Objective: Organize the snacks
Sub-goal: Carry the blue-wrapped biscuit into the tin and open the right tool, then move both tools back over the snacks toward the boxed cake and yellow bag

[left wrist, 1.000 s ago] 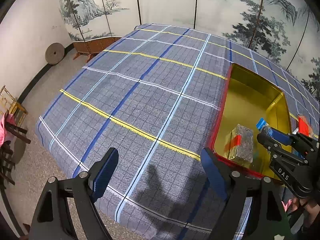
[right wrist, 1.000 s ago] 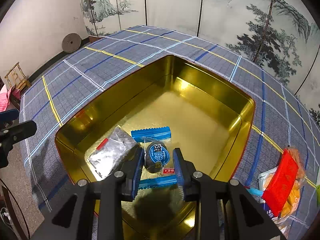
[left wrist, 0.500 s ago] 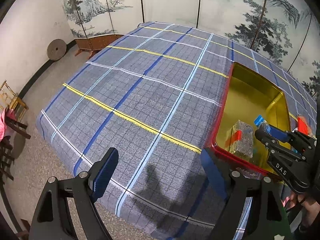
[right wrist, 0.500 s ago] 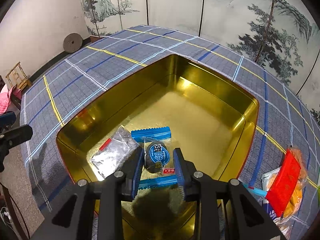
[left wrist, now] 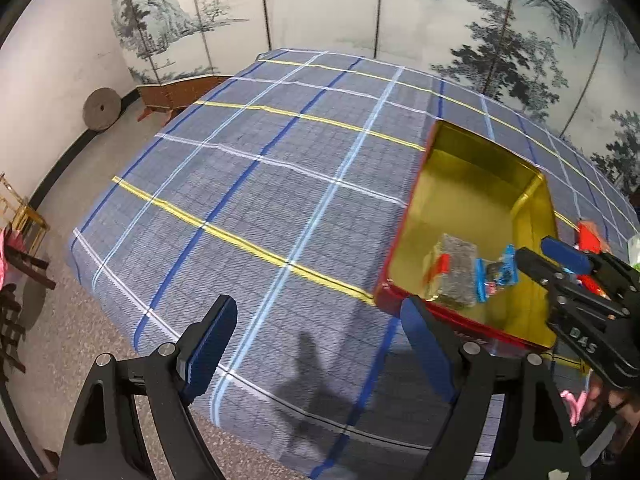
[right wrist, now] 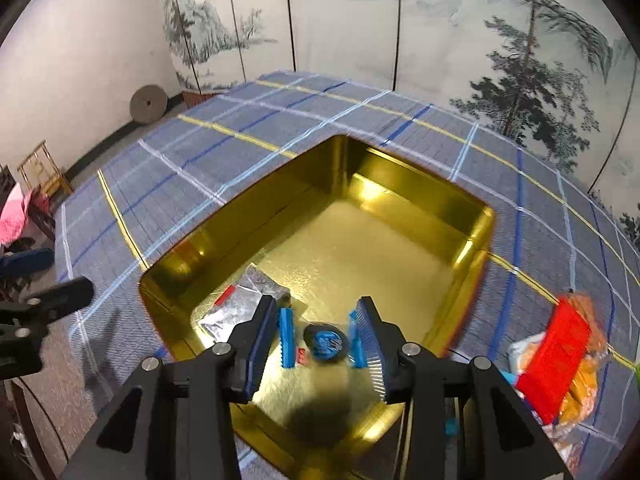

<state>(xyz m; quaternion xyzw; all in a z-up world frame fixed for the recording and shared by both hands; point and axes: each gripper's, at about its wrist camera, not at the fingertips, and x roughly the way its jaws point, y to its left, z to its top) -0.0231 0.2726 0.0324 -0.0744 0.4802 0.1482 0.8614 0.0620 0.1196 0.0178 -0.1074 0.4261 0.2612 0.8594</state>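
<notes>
Painted screens stand behind a table with a blue checked cloth (left wrist: 248, 200). On it sits a gold tin (right wrist: 400, 184). The right gripper (right wrist: 320, 332) has just been opening and let go of the blue snack packet (right wrist: 324, 344), which now lies in the tin beside a silver packet (right wrist: 236, 304). More snacks (right wrist: 560, 356) wait on the right. The left gripper (left wrist: 316, 344) hangs wide open and empty. "DAS" is printed on the right gripper.

tin (right wrist: 416, 200) on bench (right wrist: 168, 184) | two snack packets (right wrist: 324, 344) (right wrist: 240, 304) side by side in tin's near corner | snack bags (right wrist: 560, 356) on bench, right of tin
</notes>
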